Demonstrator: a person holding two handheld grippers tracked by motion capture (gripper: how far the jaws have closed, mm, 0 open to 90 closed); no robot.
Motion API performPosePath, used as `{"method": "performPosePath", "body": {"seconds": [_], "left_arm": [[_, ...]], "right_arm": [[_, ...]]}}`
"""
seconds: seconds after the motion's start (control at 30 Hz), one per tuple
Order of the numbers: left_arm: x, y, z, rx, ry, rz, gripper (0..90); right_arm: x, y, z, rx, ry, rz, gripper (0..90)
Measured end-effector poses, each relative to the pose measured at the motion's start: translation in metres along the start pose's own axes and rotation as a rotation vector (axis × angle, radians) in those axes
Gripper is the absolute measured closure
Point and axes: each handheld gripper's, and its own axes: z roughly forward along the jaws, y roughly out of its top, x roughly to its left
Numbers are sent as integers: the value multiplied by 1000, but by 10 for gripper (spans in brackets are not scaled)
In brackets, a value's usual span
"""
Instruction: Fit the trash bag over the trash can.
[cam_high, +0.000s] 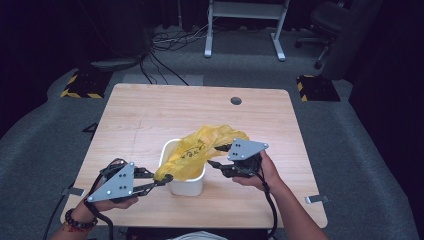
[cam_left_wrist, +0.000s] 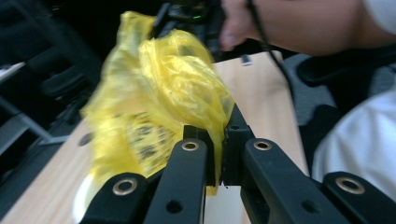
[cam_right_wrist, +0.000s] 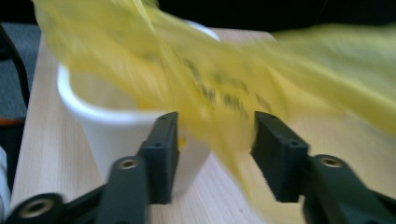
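Note:
A crumpled yellow plastic bag (cam_high: 205, 145) with black print lies over a white container (cam_high: 187, 187) near the table's front edge. My left gripper (cam_high: 162, 181) sits at the container's left and is shut on the bag's lower left corner. In the left gripper view, the jaws (cam_left_wrist: 223, 135) pinch a fold of the bag (cam_left_wrist: 163, 84). My right gripper (cam_high: 216, 156) is at the container's right, beside the bag's raised part. In the right gripper view, its jaws (cam_right_wrist: 215, 140) stand apart with blurred bag film (cam_right_wrist: 224, 88) hanging between them, untouched by the pads, and the container (cam_right_wrist: 112, 126) is just behind.
The wooden table (cam_high: 150, 115) has a dark round hole (cam_high: 236, 100) near its far edge. Beyond it are a white desk frame (cam_high: 245, 30), an office chair (cam_high: 330, 25) and floor cables (cam_high: 170, 40). Yellow-and-black striped blocks (cam_high: 82, 85) flank the far corners.

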Motion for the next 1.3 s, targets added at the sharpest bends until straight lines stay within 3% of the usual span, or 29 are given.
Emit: {"method": "performPosePath", "body": {"seconds": [0.1, 0.17, 0.3, 0.43, 0.57, 0.67, 0.7, 0.77, 0.83, 0.97, 1.07, 1.3], "left_arm": [[-8, -6, 0, 38, -22, 33, 877], [-14, -11, 5, 87, -8, 61, 865], [-34, -18, 17, 136, 75, 161, 883], [-52, -26, 31, 203, 121, 238, 891], [-55, -39, 40, 198, 145, 182, 893], [-54, -45, 44, 215, 221, 191, 893], [-53, -46, 44, 212, 248, 175, 891], [-48, -50, 44, 184, 255, 126, 885], [-45, -54, 43, 166, 252, 70, 849], [-44, -56, 42, 164, 269, 50, 863], [-44, -55, 42, 155, 267, 5, 874], [-44, -56, 40, 155, 280, -25, 889]], "right_arm": [[-1, -5, 3, 16, 0, 3, 618], [-2, -7, 4, 18, -10, 0, 674], [-3, -11, 8, 13, -17, 0, 818], [-7, -20, 19, 23, 11, 34, 871], [-7, -28, 25, 28, 30, 46, 883], [-7, -30, 26, 25, 26, 56, 888], [-8, -30, 25, 22, 23, 56, 883], [-7, -29, 22, 6, 23, 58, 862], [-3, -27, 17, -11, 25, 32, 801], [7, -23, -1, -93, 6, -12, 652], [15, -20, -14, -141, 8, -76, 648], [19, -13, -50, -256, 52, -212, 735]]}}
